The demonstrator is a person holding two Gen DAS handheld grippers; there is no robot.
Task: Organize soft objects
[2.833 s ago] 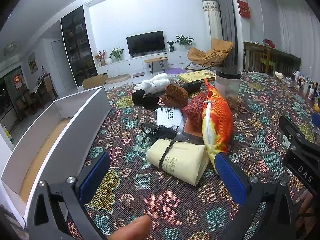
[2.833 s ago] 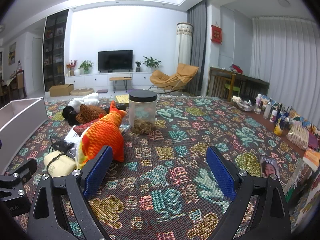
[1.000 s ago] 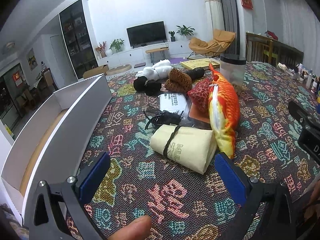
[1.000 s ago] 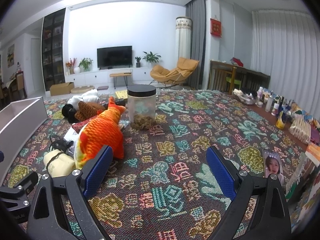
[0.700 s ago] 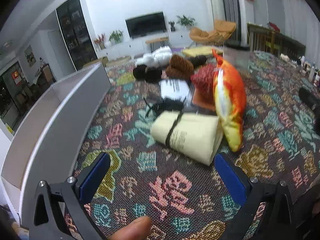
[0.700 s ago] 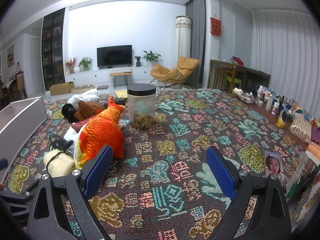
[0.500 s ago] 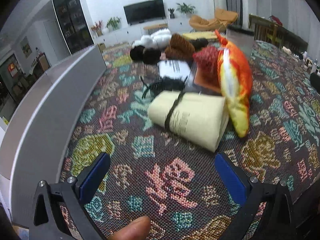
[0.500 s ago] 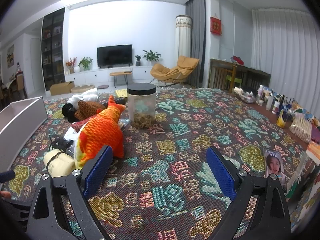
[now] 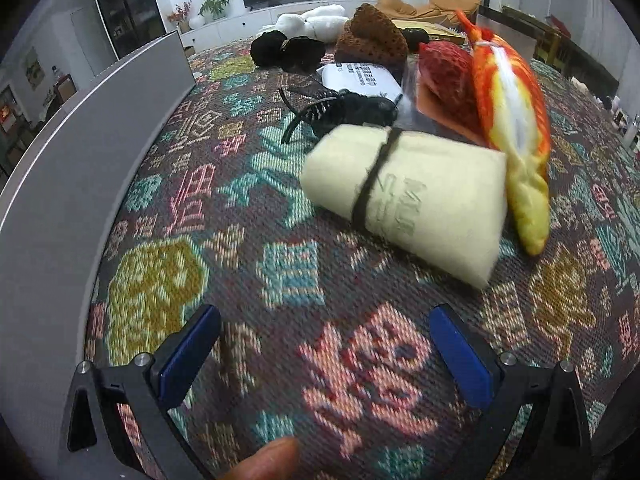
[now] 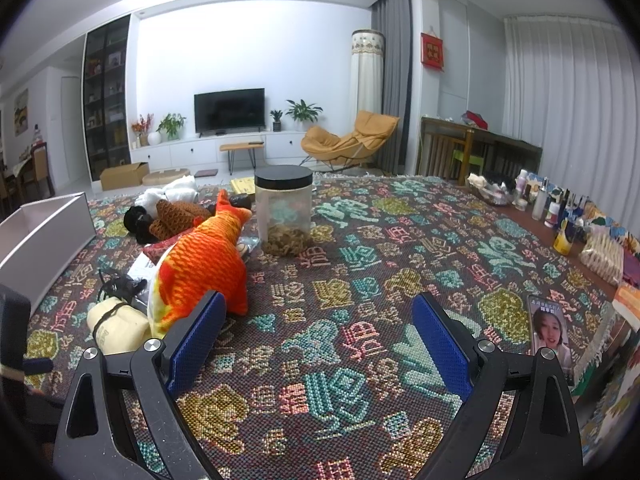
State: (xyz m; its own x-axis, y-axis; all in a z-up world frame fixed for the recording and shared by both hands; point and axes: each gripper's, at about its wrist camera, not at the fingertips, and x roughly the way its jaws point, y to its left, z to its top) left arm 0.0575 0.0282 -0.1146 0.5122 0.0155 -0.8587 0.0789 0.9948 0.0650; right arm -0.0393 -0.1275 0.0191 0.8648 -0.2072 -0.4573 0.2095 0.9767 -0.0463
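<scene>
A rolled cream towel with a black band lies on the patterned cloth, just ahead of my open, empty left gripper. An orange fish plush stands right of it. Behind lie a red pouch, a brown knit piece, black soft items and a white plush. My right gripper is open and empty over bare cloth, with the fish plush and towel to its left.
A grey open box runs along the left edge. A black hair claw and a white packet lie behind the towel. A clear jar stands mid-table. A phone and bottles line the right side.
My left gripper has moved forward and down toward the cream towel, which now looks larger and closer. The right gripper has hardly moved.
</scene>
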